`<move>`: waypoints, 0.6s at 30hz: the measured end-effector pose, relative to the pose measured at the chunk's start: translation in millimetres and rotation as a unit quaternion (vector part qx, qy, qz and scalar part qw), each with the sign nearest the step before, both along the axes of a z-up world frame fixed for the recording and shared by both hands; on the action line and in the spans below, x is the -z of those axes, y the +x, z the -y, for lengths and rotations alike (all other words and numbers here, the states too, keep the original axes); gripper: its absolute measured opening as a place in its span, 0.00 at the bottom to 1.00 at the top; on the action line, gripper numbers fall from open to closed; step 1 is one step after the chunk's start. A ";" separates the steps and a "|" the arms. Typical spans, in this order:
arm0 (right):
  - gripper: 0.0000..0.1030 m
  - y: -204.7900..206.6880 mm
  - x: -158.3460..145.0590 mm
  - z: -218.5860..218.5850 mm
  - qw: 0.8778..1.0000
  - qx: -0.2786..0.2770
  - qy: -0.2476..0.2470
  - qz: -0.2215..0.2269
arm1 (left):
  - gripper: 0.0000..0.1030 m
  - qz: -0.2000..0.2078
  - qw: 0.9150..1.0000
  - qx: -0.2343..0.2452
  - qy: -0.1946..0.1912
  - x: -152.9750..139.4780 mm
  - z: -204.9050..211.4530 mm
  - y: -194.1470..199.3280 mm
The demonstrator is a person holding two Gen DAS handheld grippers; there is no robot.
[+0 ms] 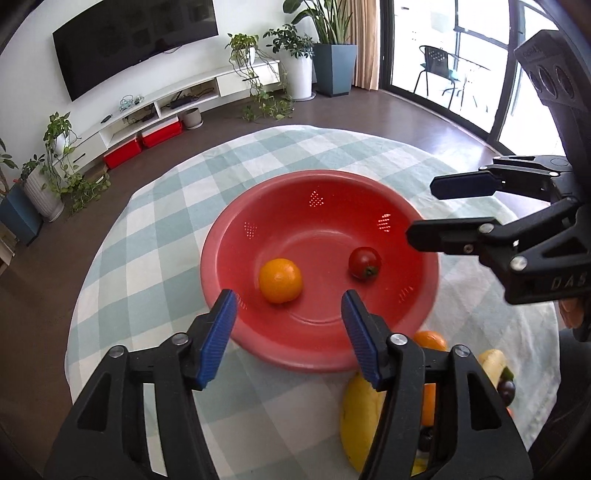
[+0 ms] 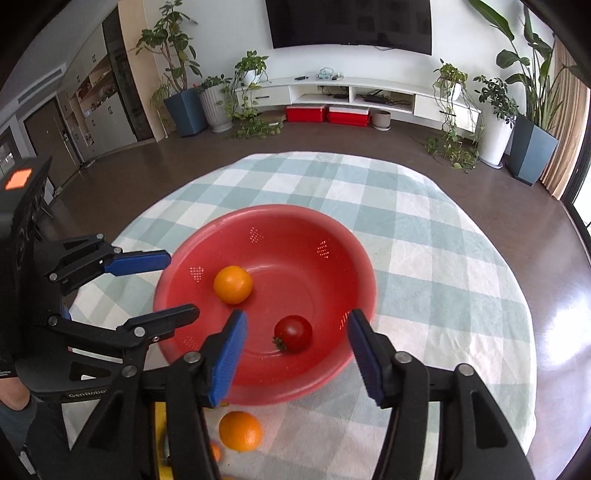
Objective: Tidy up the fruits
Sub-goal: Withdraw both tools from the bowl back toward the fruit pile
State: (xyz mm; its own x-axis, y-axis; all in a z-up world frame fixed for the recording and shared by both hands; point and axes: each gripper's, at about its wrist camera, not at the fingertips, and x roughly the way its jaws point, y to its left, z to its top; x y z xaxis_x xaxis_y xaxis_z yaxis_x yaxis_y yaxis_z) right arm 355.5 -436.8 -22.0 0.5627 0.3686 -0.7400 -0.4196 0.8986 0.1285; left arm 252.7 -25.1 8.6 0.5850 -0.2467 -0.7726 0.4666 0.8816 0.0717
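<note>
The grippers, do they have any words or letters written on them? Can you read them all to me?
"DAS", in pale letters, cut off by the picture edge, on the black body of the right gripper.
"GenRobo", also cut off, on the black body of the left gripper.
Raised letters on the right gripper's camera block: too blurred to read.
The orange patch carries no letters.

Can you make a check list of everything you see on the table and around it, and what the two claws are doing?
Surface: round table under a checked cloth.
Job's things: red bowl holding an orange and a tomato; another orange and a banana lie outside it on the cloth.
Clutter: nothing seen.
Claws: left claw open, empty; right claw open, empty.
Cables: nothing seen near the table.
Surroundings: television, potted plants, red boxes.
</note>
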 end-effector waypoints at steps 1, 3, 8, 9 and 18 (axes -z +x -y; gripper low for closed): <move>0.74 -9.9 -4.8 6.9 1.000 0.004 0.014 0.003 | 0.63 0.005 1.000 -0.003 -0.012 -3.5 -5.6 -11.7; 0.85 -30.7 -11.8 21.7 0.999 0.018 0.043 0.007 | 0.64 0.008 0.999 -0.010 -0.034 -8.2 -16.1 -33.1; 1.00 -82.4 -16.9 59.7 0.990 0.056 0.127 0.008 | 0.75 -0.003 0.996 -0.029 -0.090 -7.7 -40.4 -87.6; 1.00 -91.8 -15.7 66.6 0.987 0.066 0.144 0.004 | 0.81 -0.010 0.994 -0.031 -0.100 -5.1 -44.1 -97.9; 1.00 -170.8 8.7 86.0 0.970 0.112 0.215 0.028 | 1.00 0.048 0.987 -0.036 -0.147 15.8 -46.6 -206.1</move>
